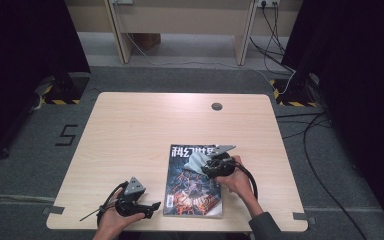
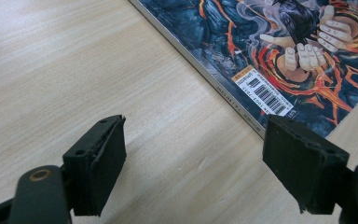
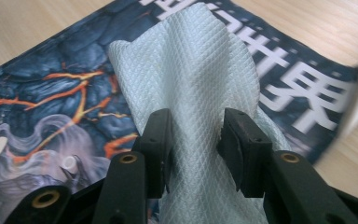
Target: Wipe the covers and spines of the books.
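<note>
White cloth (image 3: pixel 191 79) between right tongs (image 3: pixel 193 140)

You see a light wooden table (image 1: pixel 130 130) with a round grey cable port (image 1: pixel 217 106) near its far edge; grey carpet (image 1: pixel 30 165) surrounds it; black cables (image 1: pixel 320 165) trail at right.

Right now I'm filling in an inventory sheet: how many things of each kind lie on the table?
magazine: 1
white cloth: 1
Total: 2
</note>
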